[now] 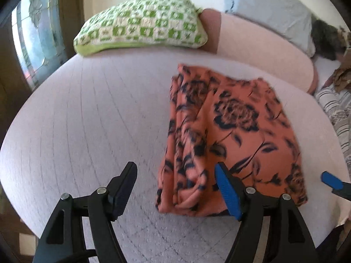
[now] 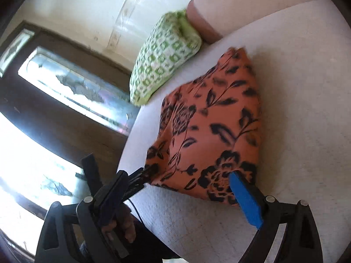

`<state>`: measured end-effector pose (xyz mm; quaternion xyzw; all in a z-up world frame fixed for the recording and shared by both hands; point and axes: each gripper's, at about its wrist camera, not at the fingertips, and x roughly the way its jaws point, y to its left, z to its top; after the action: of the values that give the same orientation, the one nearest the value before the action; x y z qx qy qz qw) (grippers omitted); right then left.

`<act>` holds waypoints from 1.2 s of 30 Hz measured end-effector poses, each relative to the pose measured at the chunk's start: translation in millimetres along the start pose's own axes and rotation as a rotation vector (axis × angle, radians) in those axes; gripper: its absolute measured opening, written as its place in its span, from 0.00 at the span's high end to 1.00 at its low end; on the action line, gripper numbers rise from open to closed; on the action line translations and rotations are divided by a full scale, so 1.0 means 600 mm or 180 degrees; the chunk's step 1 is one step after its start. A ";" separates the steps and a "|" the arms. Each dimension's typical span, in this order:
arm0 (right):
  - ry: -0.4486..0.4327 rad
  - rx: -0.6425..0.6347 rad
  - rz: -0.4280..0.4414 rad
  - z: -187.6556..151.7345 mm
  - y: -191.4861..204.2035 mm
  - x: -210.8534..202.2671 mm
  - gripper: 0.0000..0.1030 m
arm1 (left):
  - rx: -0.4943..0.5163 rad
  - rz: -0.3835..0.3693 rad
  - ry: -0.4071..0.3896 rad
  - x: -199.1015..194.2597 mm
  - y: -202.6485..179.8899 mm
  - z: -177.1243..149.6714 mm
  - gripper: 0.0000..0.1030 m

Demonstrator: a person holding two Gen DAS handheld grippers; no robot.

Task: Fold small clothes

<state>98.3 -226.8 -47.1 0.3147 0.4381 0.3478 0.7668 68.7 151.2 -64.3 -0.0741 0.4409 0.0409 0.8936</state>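
An orange garment with a dark floral print [image 1: 230, 135] lies folded into a rough rectangle on the pale mattress [image 1: 87, 120]. My left gripper [image 1: 175, 188] is open and empty; its right finger sits over the garment's near edge, its left finger over bare mattress. The tip of the right gripper's finger [image 1: 331, 180] shows at the garment's right side. In the right wrist view the same garment [image 2: 215, 127] lies ahead. My right gripper [image 2: 175, 199] is open and empty, its fingers on either side of the garment's near corner. The left gripper shows behind the left finger.
A green and white crocheted pillow [image 1: 142, 27] lies at the far edge of the mattress, also in the right wrist view [image 2: 164, 54]. A pink bolster [image 1: 263, 52] and a blue pillow [image 1: 274, 11] lie behind. Striped fabric [image 1: 337, 107] lies at the right. A dark door with glass panes [image 2: 65, 92] stands at the left.
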 end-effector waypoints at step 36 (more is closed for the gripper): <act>-0.0230 -0.0368 -0.0887 0.236 -0.088 -0.117 0.66 | 0.0107 -0.1173 0.0024 0.080 -0.237 0.120 0.70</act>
<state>211.9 -338.5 2.5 0.2186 0.4289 0.2511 0.8398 173.8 23.4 -45.4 -0.1388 0.4238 -0.1311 0.8854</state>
